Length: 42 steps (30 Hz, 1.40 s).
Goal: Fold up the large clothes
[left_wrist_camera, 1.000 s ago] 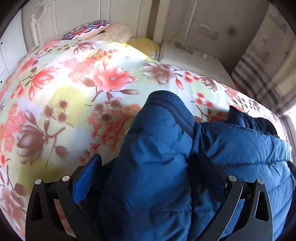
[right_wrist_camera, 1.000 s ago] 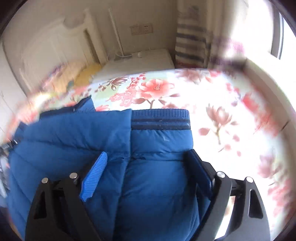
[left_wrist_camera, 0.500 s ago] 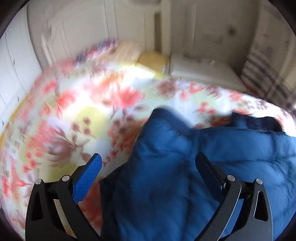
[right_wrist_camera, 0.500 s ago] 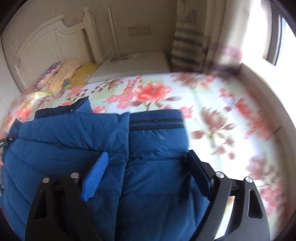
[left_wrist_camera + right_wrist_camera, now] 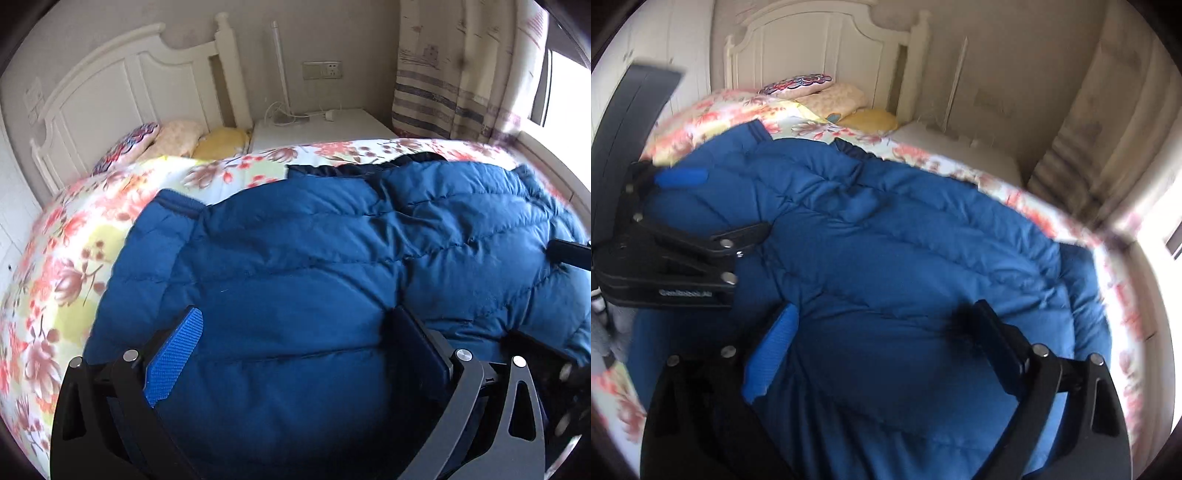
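The left gripper (image 5: 295, 343) and right gripper (image 5: 882, 332) are hovering, jaws spread wide, over the blue jacket (image 5: 314, 258) lying on the bed (image 5: 74, 258).

black gripper (image 5: 295, 343), blue pads (image 5: 173, 354), silver screws

White headboard (image 5: 122, 92), floral bedspread (image 5: 74, 236), white nightstand (image 5: 325, 127), striped curtain (image 5: 443, 81), bright window (image 5: 565, 96) at right

This is a bedroom in a home. A bed (image 5: 92, 221) with a flowered cover has a white headboard (image 5: 122, 85) and pillows (image 5: 177, 136). A nightstand (image 5: 325, 127) and striped curtain (image 5: 443, 88) stand beside it.
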Motion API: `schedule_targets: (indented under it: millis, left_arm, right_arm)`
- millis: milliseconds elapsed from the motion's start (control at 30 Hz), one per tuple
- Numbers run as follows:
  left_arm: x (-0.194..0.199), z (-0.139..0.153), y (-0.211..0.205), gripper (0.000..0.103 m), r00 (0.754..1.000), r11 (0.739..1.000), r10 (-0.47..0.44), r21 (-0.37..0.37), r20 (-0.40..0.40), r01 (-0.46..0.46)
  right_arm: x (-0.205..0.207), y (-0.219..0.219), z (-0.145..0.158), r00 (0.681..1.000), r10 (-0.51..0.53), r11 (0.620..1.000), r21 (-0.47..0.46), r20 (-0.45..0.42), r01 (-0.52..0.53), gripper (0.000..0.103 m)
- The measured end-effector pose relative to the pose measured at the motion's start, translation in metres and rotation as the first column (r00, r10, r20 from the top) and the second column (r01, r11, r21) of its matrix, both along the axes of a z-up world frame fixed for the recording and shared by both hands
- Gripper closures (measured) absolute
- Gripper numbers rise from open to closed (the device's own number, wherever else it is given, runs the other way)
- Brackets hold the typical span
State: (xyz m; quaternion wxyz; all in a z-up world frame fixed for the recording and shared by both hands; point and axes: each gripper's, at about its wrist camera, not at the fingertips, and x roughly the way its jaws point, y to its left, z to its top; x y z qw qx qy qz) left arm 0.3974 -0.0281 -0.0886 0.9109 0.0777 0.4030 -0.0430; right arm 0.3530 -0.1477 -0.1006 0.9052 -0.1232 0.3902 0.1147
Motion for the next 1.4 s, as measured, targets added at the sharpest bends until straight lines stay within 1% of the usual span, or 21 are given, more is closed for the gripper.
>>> schedule_targets:
  millis: [100,200,267,300,333,367,400,433,533,700,900,933,1000,1033,1067,1100,1167,1233,1300,1367,1400]
  left_arm:
    - [-0.008,0.007,0.029,0.004,0.998,0.998,0.062,0.014,0.031,-0.062]
    - [-0.009,0.004,0.068,0.004,0.988,0.988,0.151,0.033,0.038,-0.152]
    - [-0.007,-0.004,0.094,0.004,0.983,0.983,0.181,-0.017,0.013,-0.181]
    - [-0.006,-0.009,0.107,0.004,0.985,0.980,0.174,-0.092,-0.012,-0.174]
    - [-0.006,-0.012,0.114,0.004,0.986,0.975,0.167,-0.142,-0.028,-0.169]
    - [-0.005,-0.016,0.120,0.004,0.986,0.967,0.164,-0.188,-0.041,-0.169]
    - [-0.006,-0.017,0.121,0.004,0.985,0.966,0.166,-0.196,-0.038,-0.170]
    - [-0.006,-0.017,0.120,0.004,0.985,0.967,0.169,-0.189,-0.034,-0.172]
    - [-0.010,-0.017,0.115,0.004,0.983,0.971,0.181,-0.157,-0.009,-0.180]
    - [-0.012,-0.016,0.115,0.004,0.984,0.971,0.179,-0.160,-0.010,-0.178]
    - [-0.008,-0.017,0.116,0.004,0.984,0.972,0.180,-0.151,-0.011,-0.180]
    - [-0.008,-0.015,0.116,0.004,0.982,0.972,0.186,-0.145,-0.012,-0.186]
    - [-0.016,-0.005,0.110,0.005,0.973,0.969,0.230,-0.095,0.004,-0.229]
    - [-0.021,0.000,0.106,0.005,0.972,0.967,0.237,-0.095,0.008,-0.235]
    - [-0.032,0.009,0.100,0.005,0.976,0.968,0.217,-0.134,0.023,-0.213]
    - [-0.041,0.017,0.094,0.005,0.980,0.969,0.198,-0.160,0.038,-0.189]
    - [-0.060,0.032,0.075,0.005,0.985,0.976,0.148,-0.174,0.082,-0.132]
    - [-0.075,0.038,0.048,0.005,0.990,0.987,0.073,-0.148,0.117,-0.055]
    - [-0.079,0.026,0.025,0.005,0.994,0.996,0.032,-0.081,0.107,-0.023]
    - [-0.071,-0.002,0.007,0.004,0.999,1.000,0.008,-0.015,0.036,-0.007]
    - [-0.070,-0.016,0.004,0.004,0.999,1.000,0.015,0.007,0.052,-0.016]
  right_arm:
    - [-0.003,-0.021,0.014,0.999,-0.039,0.999,0.006,0.027,0.039,0.010]
    - [0.000,-0.061,0.024,0.988,-0.146,0.989,0.037,0.059,0.144,0.010]
    - [0.006,-0.101,0.018,0.969,-0.246,0.966,0.088,0.027,0.243,0.010]
    - [0.009,-0.116,0.013,0.960,-0.281,0.954,0.110,0.004,0.279,0.010]
    - [0.011,-0.130,0.005,0.953,-0.301,0.942,0.148,-0.022,0.301,0.010]
    - [0.013,-0.141,-0.003,0.953,-0.299,0.928,0.217,-0.050,0.303,0.009]
    - [0.013,-0.150,-0.008,0.953,-0.296,0.912,0.275,-0.069,0.304,0.009]
    - [0.013,-0.151,-0.011,0.953,-0.296,0.912,0.276,-0.069,0.304,0.009]
    - [0.013,-0.139,-0.012,0.952,-0.303,0.931,0.201,-0.042,0.305,0.009]
    - [0.013,-0.147,-0.015,0.954,-0.295,0.919,0.258,-0.053,0.298,0.008]
    - [0.014,-0.144,-0.013,0.955,-0.292,0.917,0.268,-0.053,0.295,0.008]
    - [0.014,-0.144,-0.013,0.955,-0.292,0.917,0.266,-0.055,0.296,0.008]
    - [0.012,-0.142,-0.011,0.953,-0.298,0.919,0.255,-0.052,0.301,0.009]
    - [0.009,-0.139,-0.006,0.947,-0.321,0.921,0.225,-0.032,0.319,0.009]
    - [0.000,-0.131,0.003,0.939,-0.342,0.924,0.189,0.017,0.333,0.010]
    - [-0.009,-0.124,0.010,0.940,-0.337,0.929,0.180,0.053,0.323,0.010]
    - [-0.034,-0.101,0.029,0.951,-0.286,0.942,0.218,0.117,0.256,0.010]
    - [-0.053,-0.072,0.038,0.966,-0.209,0.962,0.212,0.153,0.174,0.010]
    - [-0.068,-0.036,0.036,0.983,-0.088,0.987,0.144,0.163,0.064,0.010]
    - [-0.076,-0.005,0.021,0.991,0.004,0.997,0.072,0.132,-0.013,0.010]
    - [-0.078,0.010,0.007,0.994,0.045,0.998,0.037,0.102,-0.049,0.010]
